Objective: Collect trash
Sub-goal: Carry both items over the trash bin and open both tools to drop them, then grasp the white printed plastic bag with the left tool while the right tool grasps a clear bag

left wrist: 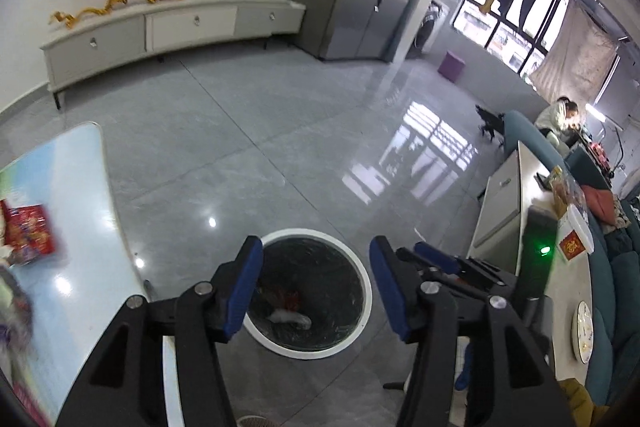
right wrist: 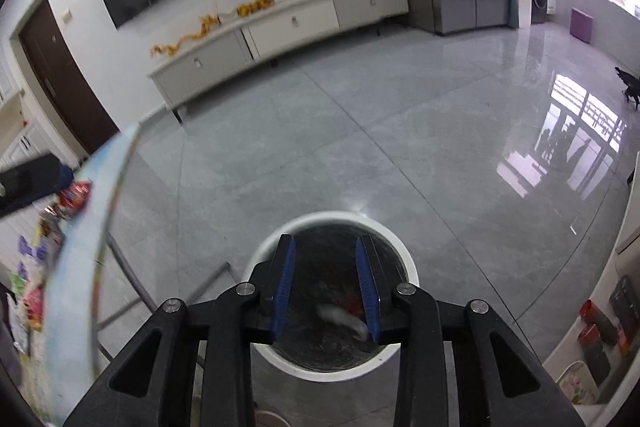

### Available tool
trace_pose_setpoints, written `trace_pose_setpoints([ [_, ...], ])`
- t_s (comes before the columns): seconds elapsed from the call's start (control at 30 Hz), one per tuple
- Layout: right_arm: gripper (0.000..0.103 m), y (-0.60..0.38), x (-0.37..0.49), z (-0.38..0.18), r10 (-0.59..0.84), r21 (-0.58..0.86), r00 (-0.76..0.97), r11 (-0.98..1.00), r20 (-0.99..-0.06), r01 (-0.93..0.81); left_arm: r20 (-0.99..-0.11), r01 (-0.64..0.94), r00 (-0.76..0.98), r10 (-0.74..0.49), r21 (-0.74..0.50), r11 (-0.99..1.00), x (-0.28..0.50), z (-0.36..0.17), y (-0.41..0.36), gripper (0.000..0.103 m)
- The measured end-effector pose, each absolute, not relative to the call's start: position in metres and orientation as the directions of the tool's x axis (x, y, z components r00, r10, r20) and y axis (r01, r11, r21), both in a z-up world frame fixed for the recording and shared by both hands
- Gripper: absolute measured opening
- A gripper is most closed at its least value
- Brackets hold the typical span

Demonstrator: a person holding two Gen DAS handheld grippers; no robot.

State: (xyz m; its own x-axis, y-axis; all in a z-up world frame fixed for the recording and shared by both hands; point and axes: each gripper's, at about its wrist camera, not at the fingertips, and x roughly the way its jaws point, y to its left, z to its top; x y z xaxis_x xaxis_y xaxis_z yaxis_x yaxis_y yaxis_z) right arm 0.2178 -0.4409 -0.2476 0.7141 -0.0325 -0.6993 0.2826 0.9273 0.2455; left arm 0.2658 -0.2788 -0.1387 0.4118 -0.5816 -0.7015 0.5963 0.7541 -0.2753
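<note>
A round white-rimmed trash bin (left wrist: 362, 279) with a dark liner stands on the grey floor; it also shows in the right wrist view (right wrist: 276, 233). Inside lie a whitish scrap (left wrist: 290, 319) and a red scrap (left wrist: 290, 297); the right wrist view shows the white scrap (right wrist: 340, 317) blurred. My left gripper (left wrist: 316, 287) is open and empty above the bin. My right gripper (right wrist: 326, 287) is open and empty right over the bin mouth; its blue pads also show in the left wrist view (left wrist: 434, 259). Red wrappers (left wrist: 30, 235) lie on the table at left.
A glossy light table (left wrist: 80, 227) with colourful packets (right wrist: 72, 197) is at the left. A white side unit (left wrist: 504, 211) with boxes and a teal sofa (left wrist: 608, 291) are at the right. A TV cabinet (left wrist: 168, 27) lines the far wall.
</note>
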Motion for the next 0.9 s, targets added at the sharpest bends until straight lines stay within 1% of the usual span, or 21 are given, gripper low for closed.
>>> trace_pose_setpoints([
  [0.2,0.035,-0.415,0.185,-0.183,-0.063,0.219,0.802,0.947,-0.594,0.236,-0.651,0.618,0.493,-0.578,-0.205,0.759,0.214,-0.096,-0.248,0.054],
  [0.27,0.042,-0.403,0.172,-0.160,-0.068,0.212,0.832,0.952,-0.551,0.219,-0.628,0.619,0.526,-0.573,-0.179,0.765,0.197,-0.083,-0.237,0.054],
  [0.33,0.044,-0.391,0.160,-0.139,-0.066,0.209,0.858,0.958,-0.510,0.198,-0.606,0.610,0.552,-0.573,-0.175,0.773,0.183,-0.071,-0.219,0.054],
  [0.53,0.045,-0.346,0.136,-0.089,-0.019,0.194,0.907,0.975,-0.420,0.111,-0.542,0.564,0.627,-0.560,-0.180,0.806,0.156,-0.040,-0.149,0.054],
  [0.77,0.045,-0.294,0.125,-0.052,0.056,0.173,0.929,0.985,-0.365,0.009,-0.503,0.440,0.746,-0.436,-0.118,0.890,0.131,-0.032,-0.042,0.054],
  [0.9,0.045,-0.263,0.136,-0.043,0.150,0.207,0.921,0.975,-0.359,-0.078,-0.503,0.339,0.794,-0.342,-0.100,0.935,0.125,-0.036,0.027,0.054],
])
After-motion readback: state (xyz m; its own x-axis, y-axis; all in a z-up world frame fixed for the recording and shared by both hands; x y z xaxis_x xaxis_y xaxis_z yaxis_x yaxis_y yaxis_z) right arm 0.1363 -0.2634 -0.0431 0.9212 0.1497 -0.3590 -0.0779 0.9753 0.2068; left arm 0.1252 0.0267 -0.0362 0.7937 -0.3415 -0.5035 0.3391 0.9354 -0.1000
